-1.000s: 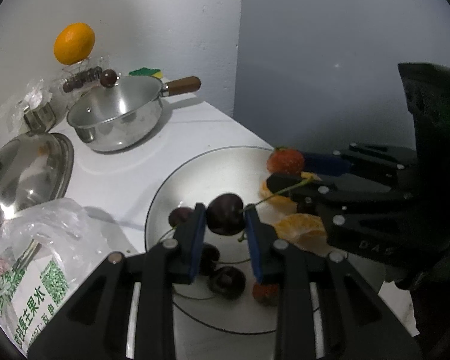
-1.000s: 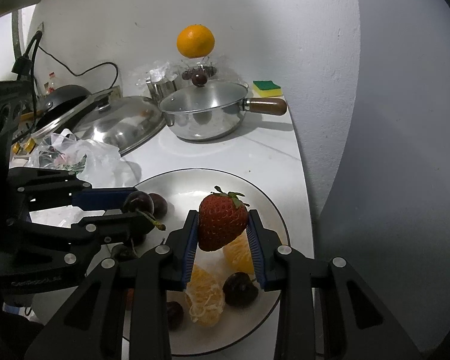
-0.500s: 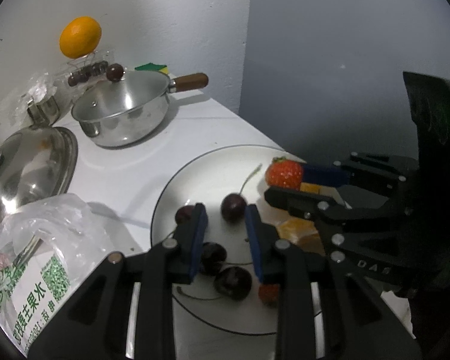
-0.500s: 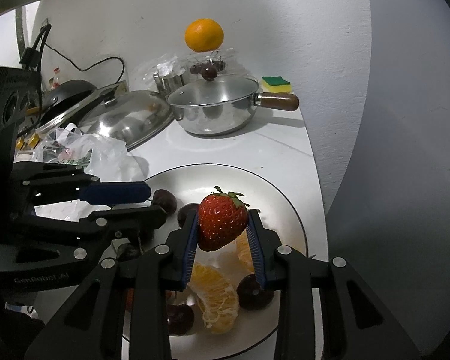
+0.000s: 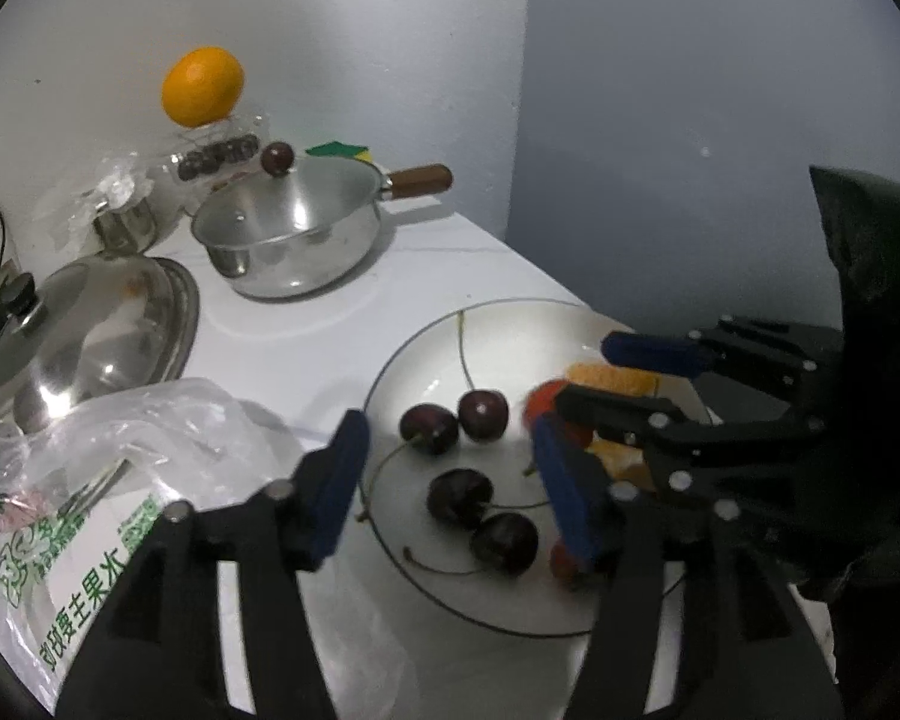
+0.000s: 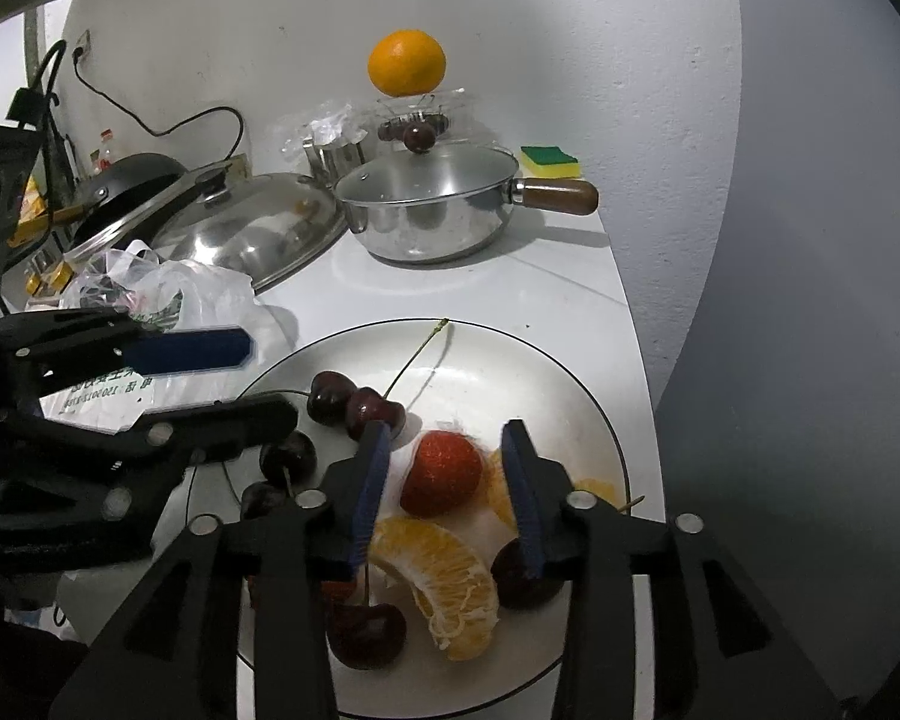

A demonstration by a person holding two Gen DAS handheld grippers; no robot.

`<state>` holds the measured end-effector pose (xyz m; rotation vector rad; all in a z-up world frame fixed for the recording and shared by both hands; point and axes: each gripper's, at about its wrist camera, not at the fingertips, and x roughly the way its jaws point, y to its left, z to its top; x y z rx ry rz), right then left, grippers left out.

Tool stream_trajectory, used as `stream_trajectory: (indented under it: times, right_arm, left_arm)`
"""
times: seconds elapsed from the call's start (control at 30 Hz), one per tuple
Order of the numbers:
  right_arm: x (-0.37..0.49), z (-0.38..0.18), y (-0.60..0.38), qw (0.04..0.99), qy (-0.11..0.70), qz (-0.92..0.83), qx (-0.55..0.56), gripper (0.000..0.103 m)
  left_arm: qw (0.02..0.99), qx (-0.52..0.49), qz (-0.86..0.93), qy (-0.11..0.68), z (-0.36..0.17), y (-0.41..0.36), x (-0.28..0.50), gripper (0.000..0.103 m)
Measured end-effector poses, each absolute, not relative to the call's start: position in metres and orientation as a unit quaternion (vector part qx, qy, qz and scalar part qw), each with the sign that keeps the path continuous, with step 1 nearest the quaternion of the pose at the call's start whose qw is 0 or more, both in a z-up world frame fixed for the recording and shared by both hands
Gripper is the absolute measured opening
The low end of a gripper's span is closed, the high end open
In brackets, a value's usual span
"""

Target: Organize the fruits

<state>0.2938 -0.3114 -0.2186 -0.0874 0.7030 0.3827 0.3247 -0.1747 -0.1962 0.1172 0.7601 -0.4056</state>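
Red against the white plate [image 6: 576, 384], the strawberry [image 6: 444, 471] is now lying free at lower centre of the right view, where half a second ago my right tongs [image 6: 444, 480] were pinching it. Those jaws are spreading, one on each side of it, neither touching. My left tongs [image 5: 450, 483] are gaping wide too, their cherry [image 5: 482, 416] now resting beside another mid-frame, just beyond the tips. Both fruits are sitting on the plate, so I judge this placing done. Orange segments [image 6: 450, 582] are lying below the strawberry.
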Motion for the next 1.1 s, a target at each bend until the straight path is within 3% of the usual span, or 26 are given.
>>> stream_trajectory:
  times: [0.9,1.1]
  right_arm:
    - [0.240,-0.177,-0.269,0.933,0.307,0.176,-0.067,0.046]
    - [0.220,-0.162,-0.256,0.938,0.288,0.178,-0.077,0.046]
  left_arm:
    - [0.936,0.030,-0.171,0.307,-0.152,-0.115,0.257,0.069]
    - [0.944,0.011,-0.166,0.286,-0.141,-0.096,0.234,0.081]
